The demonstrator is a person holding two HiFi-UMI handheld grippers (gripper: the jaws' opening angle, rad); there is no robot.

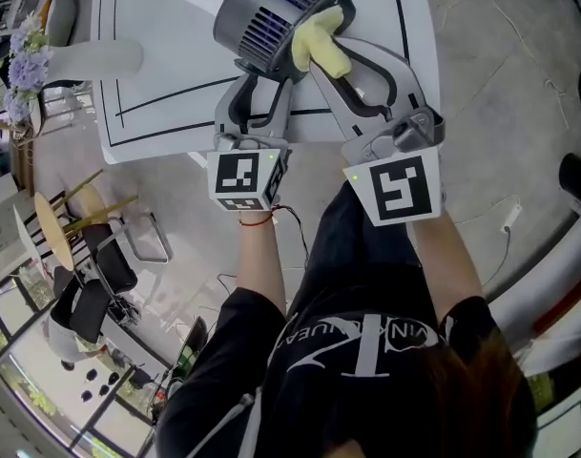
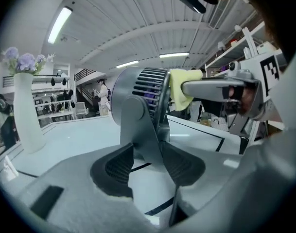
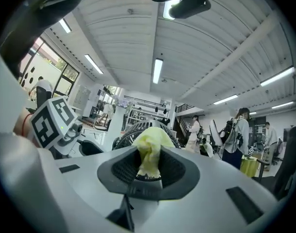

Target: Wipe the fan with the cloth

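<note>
Fan stands on the white tabletop; my left hand-held gripper reaches in at the fan's stand, jaws apart on either side of it; I cannot tell whether the pads touch it. My right hand-held gripper is clamped on the cloth; the cloth is yellow, bunched, and lies against the fan's grille, just right of the stand in the head view. Vase with purple flowers stands well left of the fan.
</note>
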